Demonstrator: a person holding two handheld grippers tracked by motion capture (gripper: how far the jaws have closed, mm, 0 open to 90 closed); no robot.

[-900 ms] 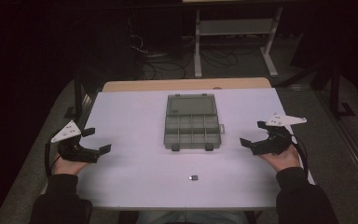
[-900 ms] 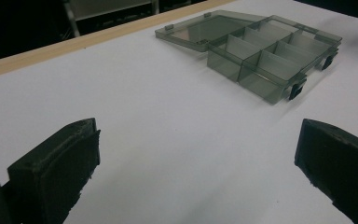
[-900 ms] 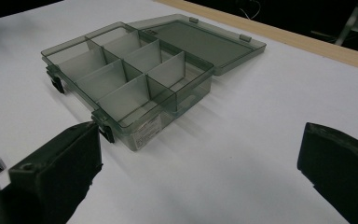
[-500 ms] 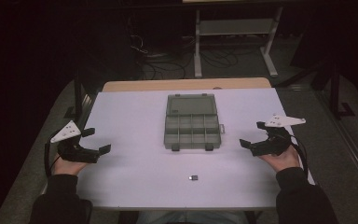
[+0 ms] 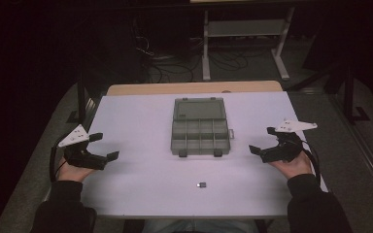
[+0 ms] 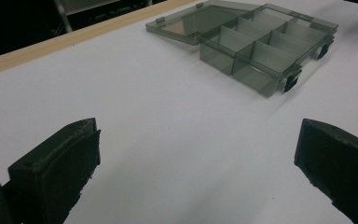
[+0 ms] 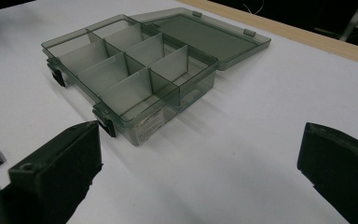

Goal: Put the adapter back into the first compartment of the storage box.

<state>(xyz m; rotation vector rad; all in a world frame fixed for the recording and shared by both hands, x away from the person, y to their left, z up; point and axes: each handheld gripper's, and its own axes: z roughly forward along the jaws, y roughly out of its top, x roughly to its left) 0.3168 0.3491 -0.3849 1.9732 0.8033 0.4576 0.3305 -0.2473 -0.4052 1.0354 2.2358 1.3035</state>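
High view: organizer box sat open mid-table, compartments apparently empty; small black part lay loose nearer us. We held left gripper & right gripper wide open, holding nothing. Nothing sorted yet, we judged.

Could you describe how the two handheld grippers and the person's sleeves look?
Both the left gripper and the right gripper are black, each topped by a pale grey three-cornered plate. Their fingers are thick, blocky black pads. A dark cable trails from each gripper. The person wears dark long sleeves.
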